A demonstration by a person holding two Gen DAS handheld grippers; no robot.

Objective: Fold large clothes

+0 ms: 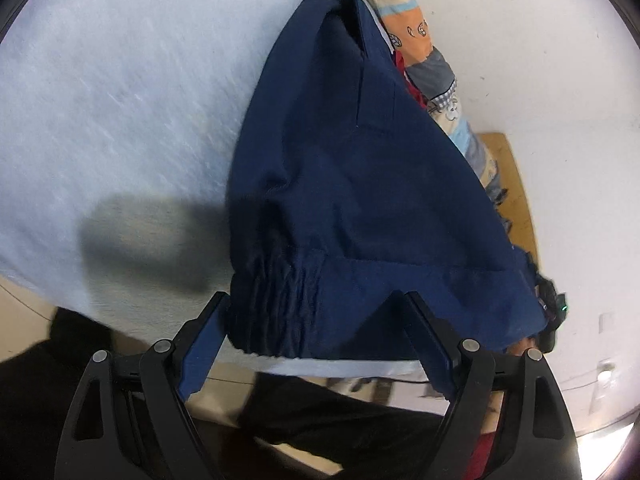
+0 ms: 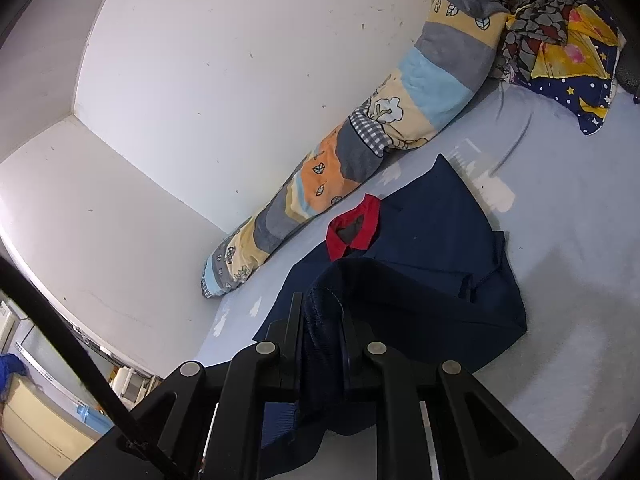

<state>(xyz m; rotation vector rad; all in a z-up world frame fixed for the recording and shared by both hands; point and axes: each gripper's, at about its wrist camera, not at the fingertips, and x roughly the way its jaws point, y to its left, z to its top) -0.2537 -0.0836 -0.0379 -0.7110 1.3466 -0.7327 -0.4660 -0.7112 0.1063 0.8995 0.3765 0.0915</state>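
Note:
A navy blue jacket with a red collar lies on a pale blue bed sheet. In the left wrist view my left gripper is open, its jaws wide apart on either side of the jacket's gathered elastic hem. In the right wrist view my right gripper is shut on a bunched fold of the jacket, lifted above the rest of the garment on the sheet.
A long patchwork bolster lies along the white wall. Crumpled patterned cloths sit at the bed's far end. A wooden board shows by the wall. The person's dark clothing is below the bed edge.

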